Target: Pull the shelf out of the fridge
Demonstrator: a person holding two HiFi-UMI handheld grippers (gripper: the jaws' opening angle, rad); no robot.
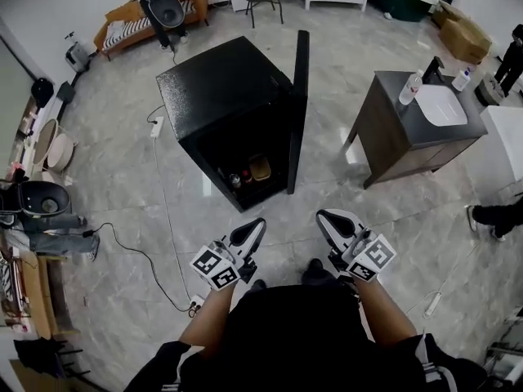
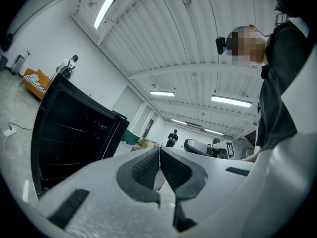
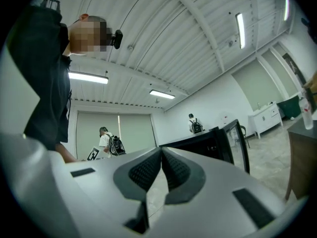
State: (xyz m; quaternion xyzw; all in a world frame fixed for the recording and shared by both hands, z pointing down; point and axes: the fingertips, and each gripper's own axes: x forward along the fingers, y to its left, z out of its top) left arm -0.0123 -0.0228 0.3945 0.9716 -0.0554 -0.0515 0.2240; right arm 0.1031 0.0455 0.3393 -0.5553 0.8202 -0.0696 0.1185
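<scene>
Left gripper [image 1: 259, 224] and right gripper [image 1: 324, 216] clenched empty, black fridge [image 1: 221, 88] open, small items [image 1: 260, 168] inside

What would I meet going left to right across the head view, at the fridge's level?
white power strip → black fridge → open door of the fridge → dark vanity cabinet with a white basin on top
</scene>
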